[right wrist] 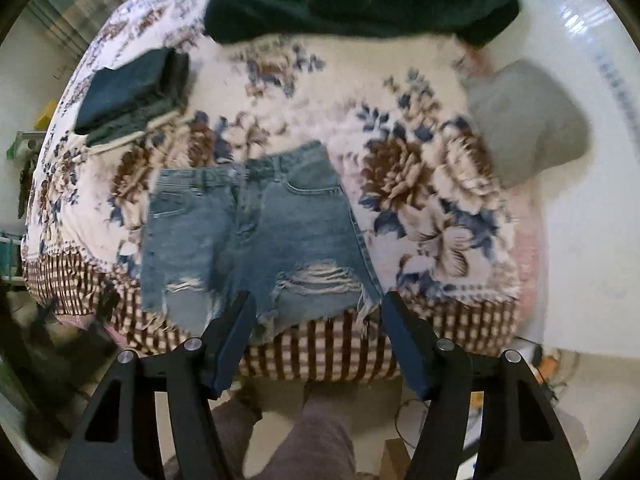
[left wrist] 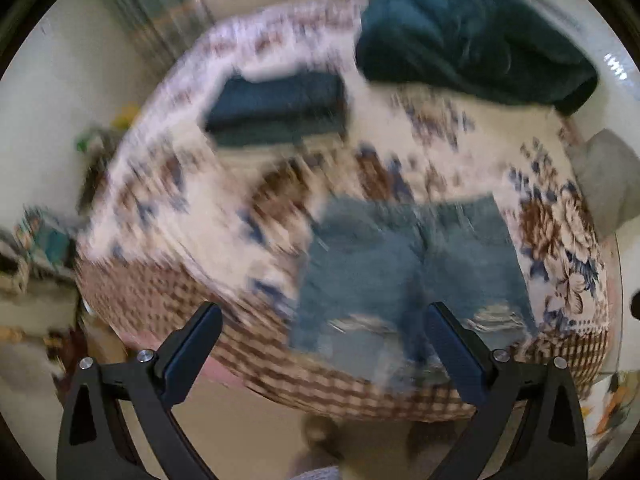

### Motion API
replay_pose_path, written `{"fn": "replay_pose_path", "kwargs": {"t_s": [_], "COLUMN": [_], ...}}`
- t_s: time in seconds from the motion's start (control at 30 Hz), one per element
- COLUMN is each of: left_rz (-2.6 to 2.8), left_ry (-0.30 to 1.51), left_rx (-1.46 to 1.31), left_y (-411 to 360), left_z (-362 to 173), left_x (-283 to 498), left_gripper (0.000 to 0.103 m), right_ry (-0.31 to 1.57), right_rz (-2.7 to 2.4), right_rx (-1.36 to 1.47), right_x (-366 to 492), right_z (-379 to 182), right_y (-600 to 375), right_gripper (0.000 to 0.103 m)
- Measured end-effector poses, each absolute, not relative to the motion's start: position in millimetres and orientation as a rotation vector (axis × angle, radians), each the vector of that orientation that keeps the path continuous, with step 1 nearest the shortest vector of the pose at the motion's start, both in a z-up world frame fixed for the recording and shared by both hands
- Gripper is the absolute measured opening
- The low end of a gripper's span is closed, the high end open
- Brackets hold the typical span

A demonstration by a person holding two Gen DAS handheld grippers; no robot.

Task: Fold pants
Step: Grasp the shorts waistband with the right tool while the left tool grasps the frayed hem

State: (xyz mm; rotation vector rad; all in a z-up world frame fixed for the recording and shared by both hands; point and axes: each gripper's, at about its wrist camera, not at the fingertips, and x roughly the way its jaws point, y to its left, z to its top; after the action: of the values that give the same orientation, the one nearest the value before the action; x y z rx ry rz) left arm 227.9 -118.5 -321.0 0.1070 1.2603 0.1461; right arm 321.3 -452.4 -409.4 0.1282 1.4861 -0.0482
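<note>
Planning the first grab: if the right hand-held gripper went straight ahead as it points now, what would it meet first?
Probably the frayed right leg hem of the denim shorts, between the open right hand-held gripper fingers; depth is uncertain.

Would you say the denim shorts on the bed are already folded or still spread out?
Spread out. The denim shorts lie flat on the floral bedspread, waistband away, both frayed leg hems showing side by side, no layer doubled over.

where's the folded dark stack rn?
Right wrist view: the folded dark stack sits upper left on the floral bedspread, beyond the denim shorts and left of the teal blanket.
</note>
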Motion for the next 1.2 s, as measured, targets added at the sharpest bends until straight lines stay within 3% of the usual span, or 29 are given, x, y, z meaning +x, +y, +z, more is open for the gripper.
{"fn": "replay_pose_path", "kwargs": {"t_s": [0.13,0.33,0.6,0.63,0.7,0.77,0.83,0.9,0.93,0.97,1.0,1.2], "left_rz": [0.158,0.077,0.081,0.077,0.049,0.030,-0.012,-0.045,-0.057,-0.071,-0.081,-0.110], "left_ry": [1.447,1.576,1.585,1.563,1.513,1.483,1.479,1.478,1.478,1.473,1.466,1.362], "left_rx": [-0.023,-0.056,-0.033,-0.050,-0.091,-0.115,-0.172,-0.229,-0.256,-0.281,-0.296,-0.389], "left_y": [-183,-307,-371,-368,-360,-351,-338,-325,-316,-307,-299,-227], "left_z": [-413,-528,-605,-605,-597,-588,-578,-569,-558,-551,-544,-479], "left_x": [236,232,223,222,218,212,208,207,207,206,205,180], "left_gripper": [0.103,0.102,0.097,0.092,0.072,0.031,0.013,0.006,0.005,0.004,0.004,0.003], "right_ry": [1.524,1.600,1.677,1.671,1.661,1.673,1.703,1.713,1.711,1.701,1.690,1.579], "right_rz": [0.011,0.076,0.247,0.275,0.321,0.337,0.356,0.367,0.371,0.368,0.321,0.299], "right_rx": [0.163,0.145,0.176,0.188,0.221,0.255,0.310,0.349,0.358,0.360,0.316,0.292], "right_x": [364,403,443,449,462,476,490,499,500,501,502,491], "right_z": [-484,-583,-660,-665,-679,-696,-715,-724,-724,-722,-716,-651], "right_y": [-503,-554,-551,-544,-529,-518,-506,-497,-493,-489,-485,-454], "right_gripper": [0.068,0.068,0.069,0.070,0.073,0.074,0.074,0.073,0.059,0.025,0.015,0.010]}}
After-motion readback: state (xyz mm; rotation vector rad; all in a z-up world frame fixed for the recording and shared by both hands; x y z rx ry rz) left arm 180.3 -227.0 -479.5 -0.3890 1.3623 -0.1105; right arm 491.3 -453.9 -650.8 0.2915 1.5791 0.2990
